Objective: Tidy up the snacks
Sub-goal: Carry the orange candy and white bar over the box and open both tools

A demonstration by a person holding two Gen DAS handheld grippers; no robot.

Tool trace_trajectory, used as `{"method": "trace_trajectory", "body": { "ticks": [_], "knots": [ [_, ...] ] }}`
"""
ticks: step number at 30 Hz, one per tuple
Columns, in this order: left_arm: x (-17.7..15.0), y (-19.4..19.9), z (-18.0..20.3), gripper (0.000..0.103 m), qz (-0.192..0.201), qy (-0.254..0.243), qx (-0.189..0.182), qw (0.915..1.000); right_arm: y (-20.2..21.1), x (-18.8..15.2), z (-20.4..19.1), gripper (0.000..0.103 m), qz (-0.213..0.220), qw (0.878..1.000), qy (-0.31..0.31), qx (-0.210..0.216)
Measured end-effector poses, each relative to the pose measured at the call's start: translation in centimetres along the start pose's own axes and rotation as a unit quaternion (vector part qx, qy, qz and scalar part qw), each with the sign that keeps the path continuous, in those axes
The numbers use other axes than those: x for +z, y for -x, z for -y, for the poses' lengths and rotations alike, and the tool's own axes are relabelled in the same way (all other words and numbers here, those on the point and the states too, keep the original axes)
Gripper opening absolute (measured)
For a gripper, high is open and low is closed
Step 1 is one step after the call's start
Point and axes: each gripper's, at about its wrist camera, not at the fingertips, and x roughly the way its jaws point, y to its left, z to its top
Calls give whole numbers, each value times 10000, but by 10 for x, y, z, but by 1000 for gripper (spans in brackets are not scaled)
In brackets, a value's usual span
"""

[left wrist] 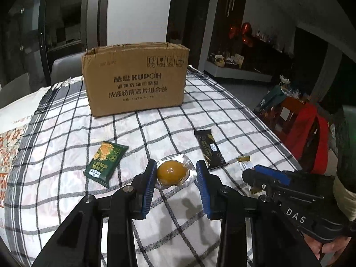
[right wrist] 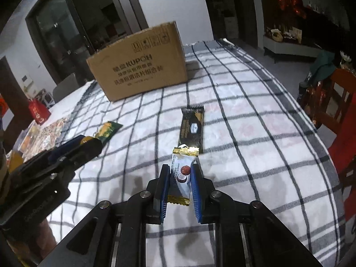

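My left gripper point(left wrist: 175, 173) is shut on a clear blister pack holding a round amber snack point(left wrist: 171, 171), lifted above the checked cloth. In the right wrist view that gripper point(right wrist: 89, 142) shows at the left edge. My right gripper point(right wrist: 179, 170) is shut on a white coconut candy with gold ends point(right wrist: 181, 173), also off the table. In the left wrist view the right gripper point(left wrist: 250, 175) is at the right. A green snack packet point(left wrist: 105, 163) point(right wrist: 106, 131) and a black bar wrapper point(left wrist: 210, 150) point(right wrist: 192, 129) lie flat on the cloth ahead. Beyond them stands an open cardboard box point(left wrist: 135, 80) point(right wrist: 142, 66).
The table wears a white cloth with dark checks point(right wrist: 255, 133). Red wooden chairs point(right wrist: 338, 102) stand along its right edge. A red bag point(right wrist: 37, 112) and printed packets lie at the far left. A grey chair back point(left wrist: 64, 66) is behind the box.
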Motion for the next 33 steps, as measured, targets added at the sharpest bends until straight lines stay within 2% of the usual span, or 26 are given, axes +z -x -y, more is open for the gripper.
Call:
{"method": "trace_trajectory", "body": {
  "ticks": [9,19,25,33],
  "knots": [
    [34,23,-14,36,258,49,141,9996,19,39,-22,20,463,9983,316,168],
    [97,43,-40,36,672,-137,477,9965,22,105,-55,20,846,9927,741,431],
    [131,40,-52,36,784,-258,632,9946,15,150,-66,20,1008,9902,808,529],
    [173,17,-70,36,791,-317,651,9942,0,203,-76,20,1219,9865,969,509]
  ]
}}
